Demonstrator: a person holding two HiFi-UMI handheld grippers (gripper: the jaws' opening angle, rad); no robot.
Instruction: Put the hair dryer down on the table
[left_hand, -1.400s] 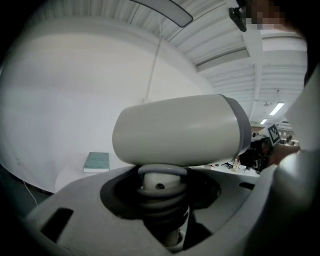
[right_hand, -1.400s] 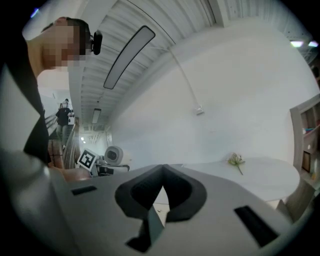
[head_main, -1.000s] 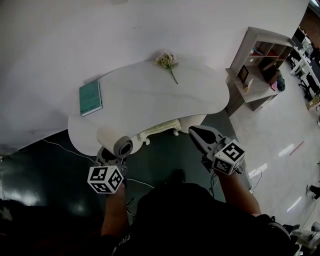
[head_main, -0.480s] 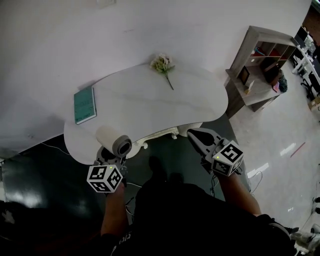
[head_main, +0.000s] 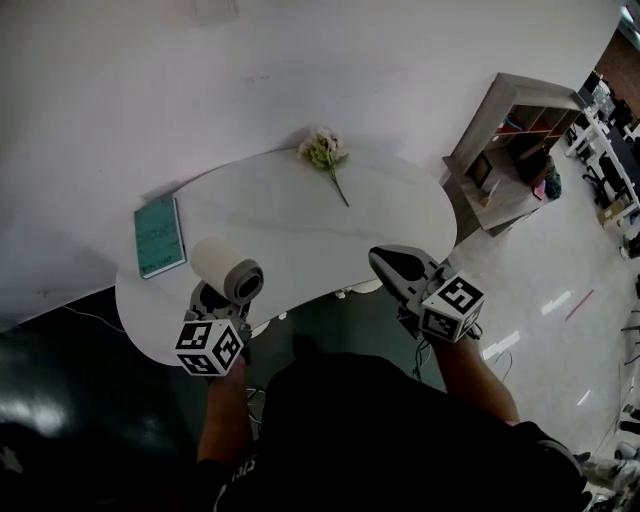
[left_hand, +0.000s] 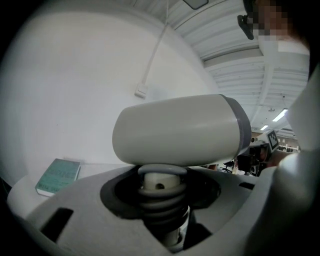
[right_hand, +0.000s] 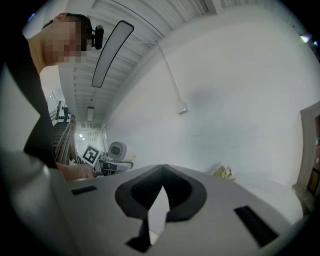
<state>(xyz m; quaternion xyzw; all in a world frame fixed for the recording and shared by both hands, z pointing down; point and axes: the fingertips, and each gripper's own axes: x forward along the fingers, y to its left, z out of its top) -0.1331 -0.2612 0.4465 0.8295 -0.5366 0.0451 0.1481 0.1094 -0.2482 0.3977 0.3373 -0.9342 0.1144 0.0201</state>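
Observation:
The hair dryer (head_main: 226, 271) has a cream barrel with a grey end ring and stands upright over the near-left part of the white table (head_main: 290, 240). My left gripper (head_main: 215, 300) is shut on its ribbed handle (left_hand: 160, 200), with the barrel (left_hand: 180, 130) lying across just above the jaws. Whether the dryer touches the tabletop I cannot tell. My right gripper (head_main: 386, 263) hangs at the table's near right edge, shut with nothing in it. In the right gripper view its jaws (right_hand: 161, 186) meet at the tip, and the dryer (right_hand: 118, 150) shows small at the left.
A teal book (head_main: 158, 236) lies at the table's left end, also visible from the left gripper (left_hand: 58, 176). A flower sprig (head_main: 325, 152) lies at the far edge by the white wall. A wooden shelf unit (head_main: 510, 140) stands to the right on the pale floor.
Both grippers have moved forward toward the table. The left one has carried the hair dryer from the near edge to over the tabletop. Both jaws stand as before.

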